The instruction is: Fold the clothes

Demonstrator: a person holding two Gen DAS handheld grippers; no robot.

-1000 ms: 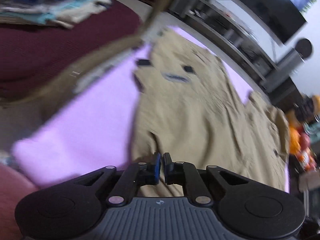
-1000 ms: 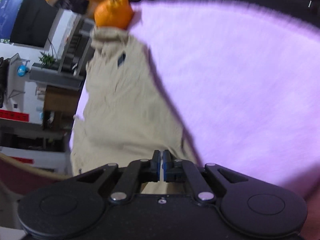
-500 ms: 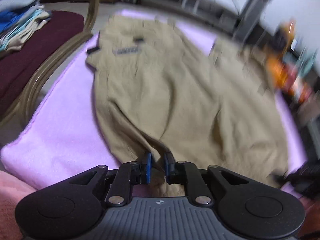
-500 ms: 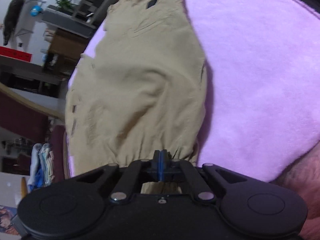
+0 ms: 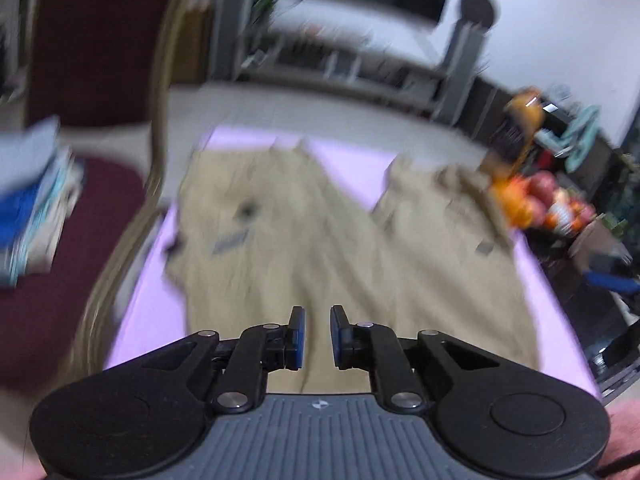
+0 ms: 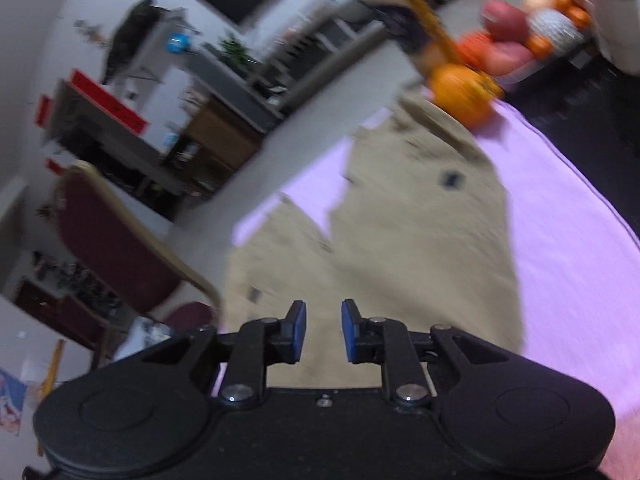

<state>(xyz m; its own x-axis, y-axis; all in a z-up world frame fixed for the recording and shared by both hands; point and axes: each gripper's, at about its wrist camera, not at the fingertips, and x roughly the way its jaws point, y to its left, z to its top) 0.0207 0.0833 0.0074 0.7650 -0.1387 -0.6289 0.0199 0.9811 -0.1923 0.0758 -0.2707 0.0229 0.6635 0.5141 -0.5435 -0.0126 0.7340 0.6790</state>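
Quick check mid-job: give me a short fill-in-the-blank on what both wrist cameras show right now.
1. The tan trousers lie spread on a ____ blanket.
2. The left gripper has its jaws ____.
3. The right gripper holds ____.
4. Folded clothes are stacked on the dark red ____.

Missing words: purple; open; nothing; chair

The left tool (image 5: 316, 336) points toward 12 o'clock, fingers parted with nothing between them. The right tool (image 6: 323, 330) likewise points toward 12 o'clock, fingers apart and empty.
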